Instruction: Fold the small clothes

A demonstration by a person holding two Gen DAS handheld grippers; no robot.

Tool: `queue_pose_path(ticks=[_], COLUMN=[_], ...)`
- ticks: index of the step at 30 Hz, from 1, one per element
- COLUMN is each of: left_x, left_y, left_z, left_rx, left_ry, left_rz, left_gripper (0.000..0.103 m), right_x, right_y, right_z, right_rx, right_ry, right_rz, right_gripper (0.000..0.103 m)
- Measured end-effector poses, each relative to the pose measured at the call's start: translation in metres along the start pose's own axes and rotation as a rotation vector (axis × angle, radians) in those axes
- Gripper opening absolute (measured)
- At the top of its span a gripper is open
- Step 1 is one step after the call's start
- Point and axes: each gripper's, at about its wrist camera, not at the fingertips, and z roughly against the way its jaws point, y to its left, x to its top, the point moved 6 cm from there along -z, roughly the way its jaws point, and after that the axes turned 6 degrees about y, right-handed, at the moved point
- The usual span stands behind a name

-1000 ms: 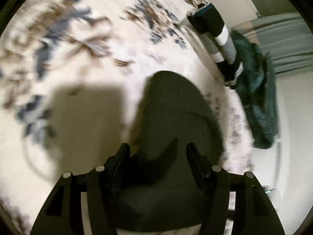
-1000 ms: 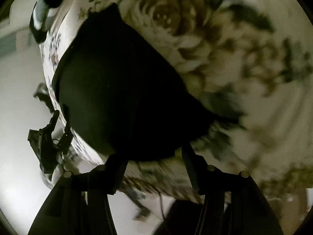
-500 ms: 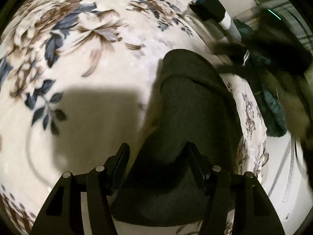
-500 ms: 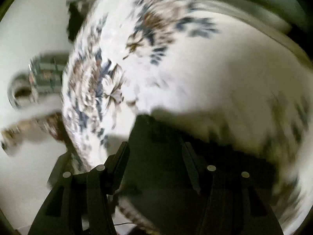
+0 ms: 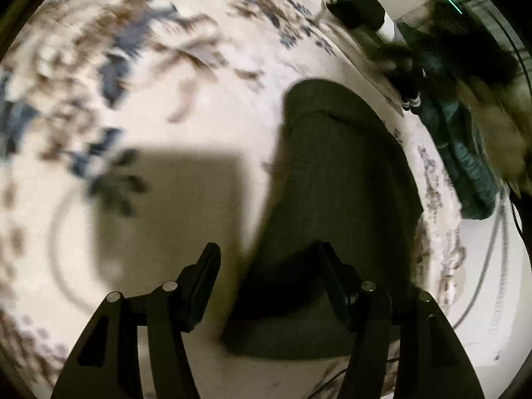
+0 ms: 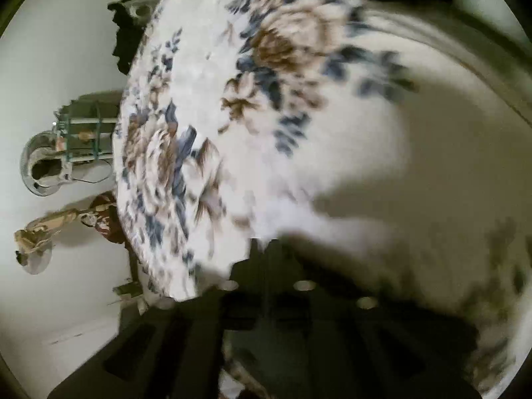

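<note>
Dark garment (image 5: 339,179) folded on floral blanket (image 5: 199,76), left tool (image 5: 266,259) released, right tool (image 6: 266,259) closing.

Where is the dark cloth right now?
In the left wrist view, the dark folded cloth lies on the cream flowered blanket, right of centre near its right edge, running up from between the left tool's fingers toward the teal quilted garment.

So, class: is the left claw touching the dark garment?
Cannot tell. In the left wrist view the left claw sits open over the dark garment; blur hides any contact.
</note>
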Motion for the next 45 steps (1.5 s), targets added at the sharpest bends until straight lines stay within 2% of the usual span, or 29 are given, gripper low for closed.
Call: queue_pose_path(ticks=[1,3,6,8,9,10,11,12,16,18,19,20,21,23,26,28,31,32,34,35,36,37,39,41,45], left_x=[-0.003,-0.008,-0.015,-0.015,-0.013,-0.012,-0.010,-0.008,-0.004,-0.005,-0.005,-0.004,-0.003,-0.001,0.002,0.003,0.001,0.001,0.001,0.002,0.002,0.000,-0.002,-0.007,-0.027], left_y=[0.007,0.025,0.058,0.070,0.074,0.073,0.071,0.066,0.061,0.056,0.054,0.052,0.051,0.050,0.043,0.036,0.024,0.021,0.017,0.019,0.016,0.013,0.004,-0.001,-0.009], left_z=[0.008,0.012,-0.006,-0.020,-0.027,-0.031,-0.034,-0.038,-0.049,-0.053,-0.056,-0.057,-0.058,-0.055,-0.034,-0.018,-0.001,0.003,0.007,0.009,0.010,0.010,0.010,0.010,0.007], left_rx=[0.036,0.094,0.183,0.176,0.172,0.152,0.124,0.070,0.195,0.269,0.302,0.320,0.338,0.346,0.373,0.388,0.402,0.404,0.414,0.409,0.403,0.402,0.390,0.388,0.375], left_ry=[-0.016,-0.015,0.032,0.049,0.040,0.031,0.026,0.017,0.017,-0.011,-0.013,-0.005,0.019,0.037,-0.009,-0.043,-0.075,-0.084,-0.081,-0.081,-0.083,-0.083,-0.086,-0.090,-0.082], left_rz=[-0.001,0.010,0.079,0.108,0.119,0.120,0.124,0.130,0.156,0.163,0.163,0.159,0.156,0.177,0.193,0.179,0.163,0.158,0.152,0.149,0.145,0.139,0.124,0.112,0.122], left_gripper=[0.058,0.058,0.058,0.058,0.061,0.075,0.099,0.103,0.103,0.103,0.103,0.103,0.103,0.103,0.103,0.103,0.103,0.103,0.103,0.103,0.103,0.103,0.103,0.103,0.103], right_x=[-0.022,-0.059,-0.125,-0.164,-0.175,-0.188,-0.194,-0.197,-0.193,-0.183,-0.179,-0.176,-0.174,-0.172,-0.170,-0.165,-0.148,-0.144,-0.138,-0.140,-0.147,-0.157,-0.186,-0.221,-0.283], right_y=[-0.019,-0.059,-0.120,-0.162,-0.175,-0.189,-0.197,-0.203,-0.223,-0.225,-0.226,-0.225,-0.224,-0.221,-0.211,-0.213,-0.220,-0.221,-0.231,-0.235,-0.240,-0.243,-0.245,-0.243,-0.230], right_z=[0.022,0.050,0.070,0.068,0.062,0.057,0.053,0.050,0.026,0.009,0.004,0.002,0.003,0.011,0.041,0.058,0.060,0.055,0.036,0.033,0.033,0.036,0.044,0.042,0.015], right_rx=[0.005,0.017,0.015,0.045,0.069,0.102,0.117,0.122,0.144,0.162,0.186,0.207,0.205,0.186,0.147,0.123,0.091,0.077,0.052,0.051,0.059,0.076,0.157,0.219,0.286], right_ry=[-0.049,-0.095,-0.153,-0.177,-0.186,-0.203,-0.223,-0.233,-0.265,-0.263,-0.261,-0.280,-0.298,-0.335,-0.415,-0.455,-0.455,-0.430,-0.322,-0.299,-0.284,-0.281,-0.292,-0.269,-0.178], right_rz=[-0.039,-0.127,-0.290,-0.396,-0.432,-0.467,-0.474,-0.469,-0.435,-0.430,-0.419,-0.409,-0.400,-0.390,-0.372,-0.371,-0.378,-0.373,-0.393,-0.409,-0.435,-0.451,-0.488,-0.503,-0.546], right_gripper=[0.067,0.068,0.068,0.068,0.068,0.068,0.068,0.068,0.071,0.071,0.065,0.051,0.009,0.010,0.005,0.005,0.005,0.005,0.006,0.010,0.019,0.034,0.049,0.052,0.053])
